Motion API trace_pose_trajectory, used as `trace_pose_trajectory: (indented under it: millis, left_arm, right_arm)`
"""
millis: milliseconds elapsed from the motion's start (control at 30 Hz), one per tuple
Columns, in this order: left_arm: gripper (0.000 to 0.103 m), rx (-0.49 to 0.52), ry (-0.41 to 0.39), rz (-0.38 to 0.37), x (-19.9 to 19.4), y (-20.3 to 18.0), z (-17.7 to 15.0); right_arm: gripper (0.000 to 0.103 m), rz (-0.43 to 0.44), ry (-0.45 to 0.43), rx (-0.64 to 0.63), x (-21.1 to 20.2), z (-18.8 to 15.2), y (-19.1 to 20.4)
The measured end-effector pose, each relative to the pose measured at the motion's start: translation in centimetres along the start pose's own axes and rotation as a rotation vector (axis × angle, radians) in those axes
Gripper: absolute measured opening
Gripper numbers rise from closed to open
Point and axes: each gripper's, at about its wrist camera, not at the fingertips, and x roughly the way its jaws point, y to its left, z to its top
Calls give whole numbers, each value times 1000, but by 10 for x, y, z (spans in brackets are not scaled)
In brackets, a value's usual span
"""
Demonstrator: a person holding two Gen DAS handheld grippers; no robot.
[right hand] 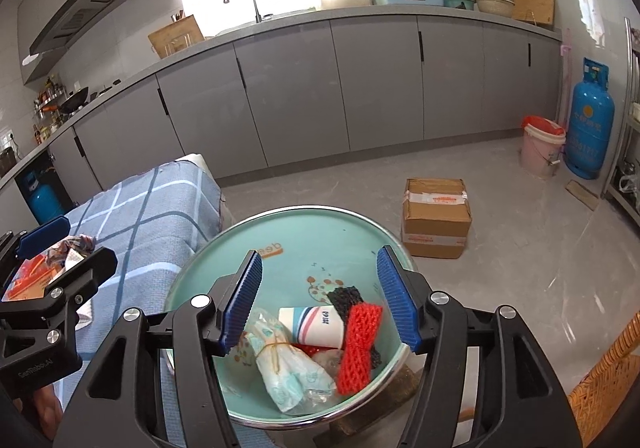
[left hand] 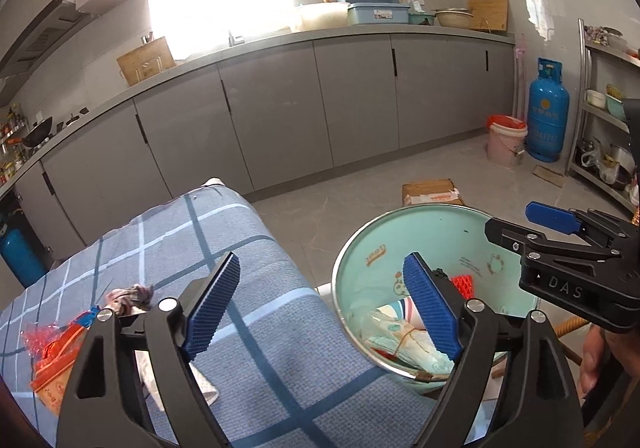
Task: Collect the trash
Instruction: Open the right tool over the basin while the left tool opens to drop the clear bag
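Both tools are released right now. Our right tool (right hand: pixel 318 298) hangs over the mint-green bin (right hand: pixel 280 220) with its blue pads spread and nothing between them, and our left tool (left hand: pixel 320 304) sits with one pad over the bench and the other over the bin's edge, also empty.

Straight under the right tool, the bin already holds a red foam net (right hand: pixel 358 348), a black foam net (right hand: pixel 344 298), a striped paper cup (right hand: pixel 316 326) lying on its side, and a tied-up plastic wrapper bundle (right hand: pixel 280 364). All of it looks like featherweight stuff.

What's left for us sits on the bench, on the blue checked cloth (left hand: pixel 248 248), off to the left of the left tool: an orange plastic bag (left hand: pixel 52 372), a crinkly red wrapper (left hand: pixel 36 336) beside it, and a crumpled rag-like wad (left hand: pixel 128 298) just behind.

Our guess on handling: the bag and wrapper are thin, slick film with no stiffness at all, so a pinch on a flat spot will probably slide off. We'd go for a bunched fold or a crumpled ridge and squeeze all the way down. The wad looks soft and grippy, so pinching it across the middle should hold. Nothing there seems fragile. The main annoyance is snagging the cloth underneath along with the trash.
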Motion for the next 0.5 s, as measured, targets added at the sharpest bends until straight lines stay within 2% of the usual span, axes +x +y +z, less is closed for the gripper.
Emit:
trace_pose_trajectory:
  millis: [400, 500]
  left_arm:
    - [87, -67, 0, 65, -23, 42, -13]
    - [87, -88, -2, 77, -28, 53, -17]
  right_arm:
    - [61, 35, 2, -62, -10, -2, 45]
    - [65, 41, 0, -78, -13, -4, 56]
